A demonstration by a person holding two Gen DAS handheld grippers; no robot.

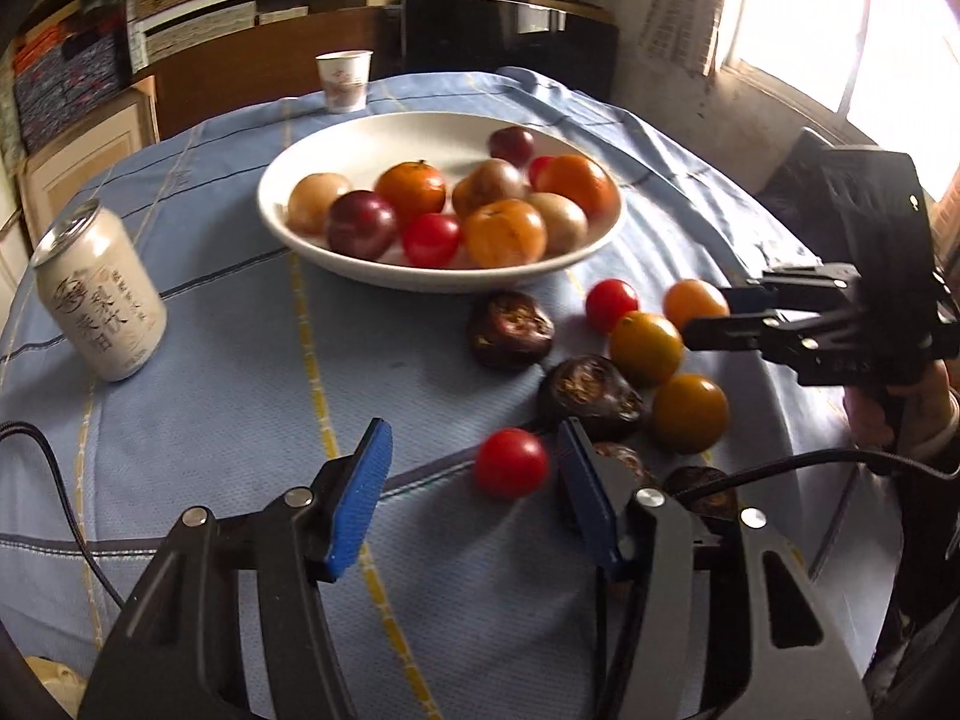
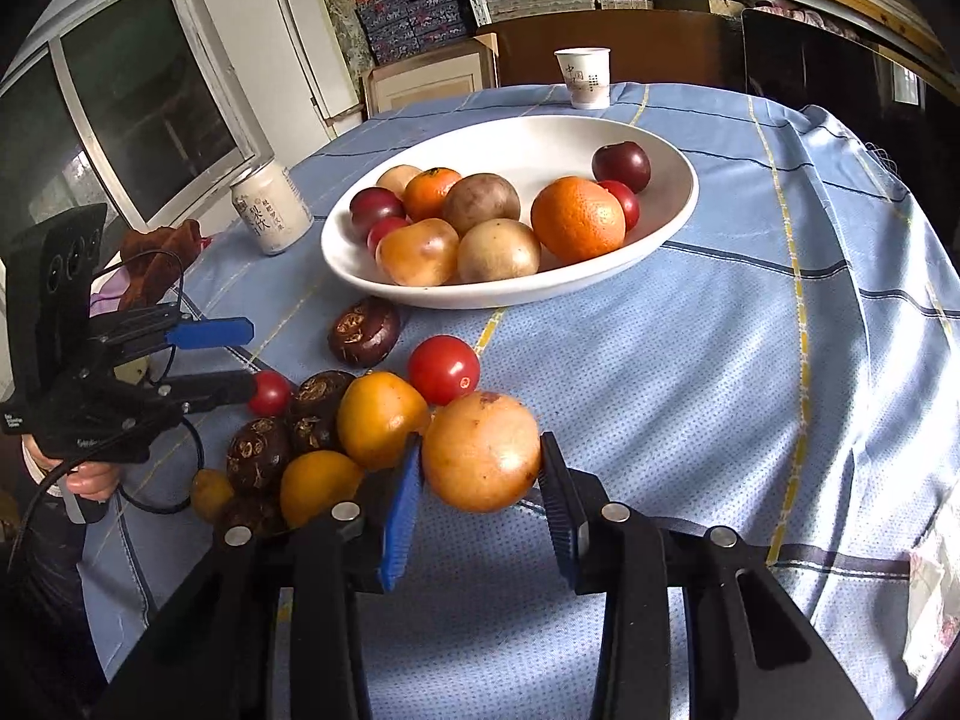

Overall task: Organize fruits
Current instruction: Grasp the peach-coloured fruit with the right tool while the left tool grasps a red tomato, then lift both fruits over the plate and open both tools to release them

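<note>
A white bowl [image 1: 420, 285] [image 2: 678, 204] on the blue cloth holds several oranges, plums, tomatoes and tan fruits. In front of it, loose on the cloth, lie dark wrinkled fruits [image 1: 510, 329], yellow-orange fruits [image 1: 645, 348] and a red tomato [image 1: 611, 305]. My left gripper [image 1: 474, 450] [image 2: 251, 359] is open low over the cloth. Another red tomato [image 1: 512, 462] [image 2: 270, 393] sits between its blue pads, close to the right pad and clear of the left one. My right gripper [image 2: 480, 444] [image 1: 708, 315] is shut on a round yellow-orange fruit [image 2: 480, 450] [image 1: 693, 303], held above the cloth.
A white drink can [image 1: 99, 300] [image 2: 270, 210] stands left of the bowl. A paper cup [image 1: 343, 81] [image 2: 585, 77] stands at the table's far edge. A black cable [image 1: 780, 468] runs over the fruit pile. Shelves and a window surround the table.
</note>
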